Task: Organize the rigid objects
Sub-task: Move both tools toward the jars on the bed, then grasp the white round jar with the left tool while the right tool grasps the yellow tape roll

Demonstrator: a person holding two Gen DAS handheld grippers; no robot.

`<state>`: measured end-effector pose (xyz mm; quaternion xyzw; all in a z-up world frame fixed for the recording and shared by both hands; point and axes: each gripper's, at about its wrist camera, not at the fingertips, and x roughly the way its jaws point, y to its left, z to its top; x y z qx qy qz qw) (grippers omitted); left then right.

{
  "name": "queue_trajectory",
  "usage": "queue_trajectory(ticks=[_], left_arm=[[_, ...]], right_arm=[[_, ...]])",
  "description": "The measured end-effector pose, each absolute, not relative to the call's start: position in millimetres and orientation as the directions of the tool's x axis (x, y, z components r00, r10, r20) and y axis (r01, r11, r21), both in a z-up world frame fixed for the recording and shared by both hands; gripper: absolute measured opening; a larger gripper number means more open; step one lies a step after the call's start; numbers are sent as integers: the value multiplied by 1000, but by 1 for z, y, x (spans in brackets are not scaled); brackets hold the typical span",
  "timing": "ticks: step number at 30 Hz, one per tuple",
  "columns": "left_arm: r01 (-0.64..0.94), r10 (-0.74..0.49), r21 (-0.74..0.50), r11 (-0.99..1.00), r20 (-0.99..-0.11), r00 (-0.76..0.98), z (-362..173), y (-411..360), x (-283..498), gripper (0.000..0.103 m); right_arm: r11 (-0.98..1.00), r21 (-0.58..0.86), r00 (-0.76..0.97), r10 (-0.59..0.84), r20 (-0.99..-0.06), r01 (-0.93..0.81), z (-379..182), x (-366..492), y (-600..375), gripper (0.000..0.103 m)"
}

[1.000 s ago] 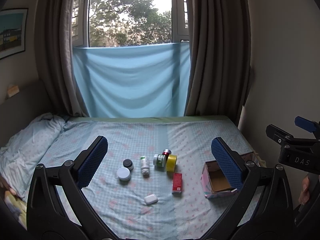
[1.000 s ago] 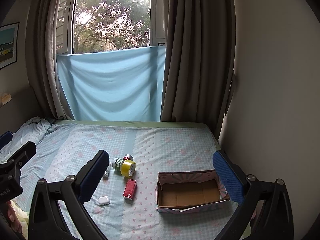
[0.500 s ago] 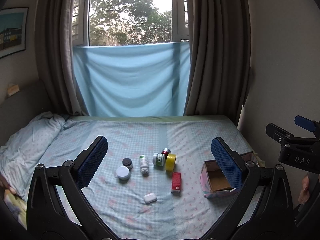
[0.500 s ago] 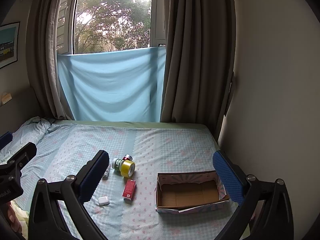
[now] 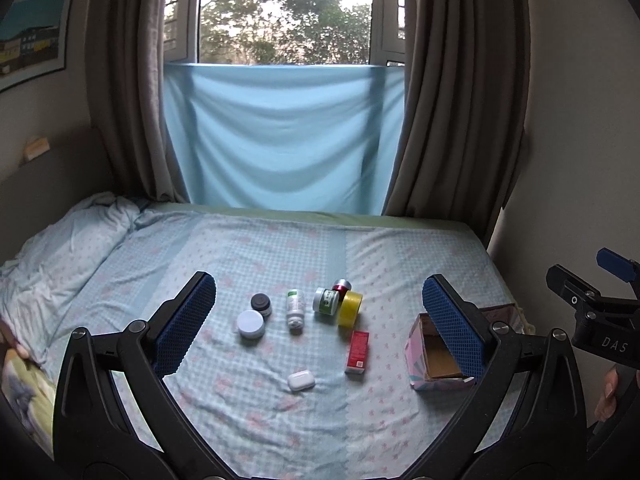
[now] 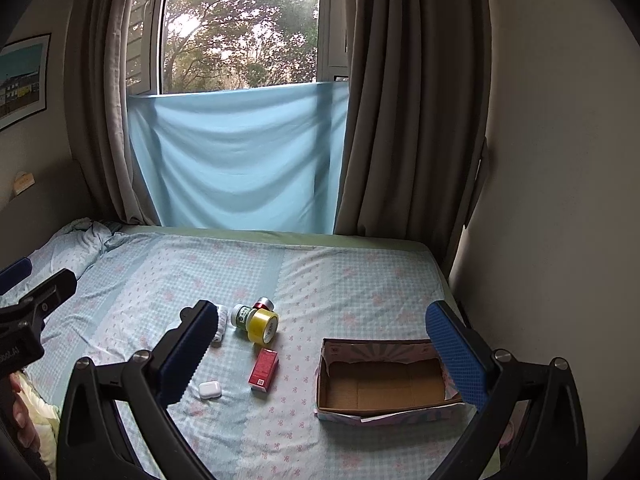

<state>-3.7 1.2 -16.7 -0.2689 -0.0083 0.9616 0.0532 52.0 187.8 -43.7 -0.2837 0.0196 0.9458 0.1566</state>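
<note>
Each gripper, left gripper (image 5: 320, 312) and right gripper (image 6: 320, 344), has black plastic arms with silver screws at the joints and dimpled blue pads (image 5: 452, 322) on its fingertips. White letters "DAS" mark the right gripper's black body.

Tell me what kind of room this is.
Most likely a bedroom: a bed with a patterned sheet fills the floor space, a curtained window sits behind it, and a framed picture hangs on the wall.
</note>
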Motion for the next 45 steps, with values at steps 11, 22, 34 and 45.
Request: queue_trajectory(ticks=[11,22,34,45], left_arm=[[-91,99,-46,-995,-663,-742,-92,-71,-76,103],[-177,143,-45,-983,-793,-592,-215,-128,-205,103],[-242,124,-17,-970,-893,-433,-387,-116,-304,103],[-243,101,-2,-970,-912,-397,-470,-107,-350,102]], right_arm=[[-947,2,-701,237,-673,-322,-102,-14,159,103],[-893,0,-539,271,-798,-450,-187,-133,135,103],[-874,-54,-329,238,-914,-482,-302,-254,155,103],[-836,-56,-166,173,-971,-546,-395,-322,194,96]])
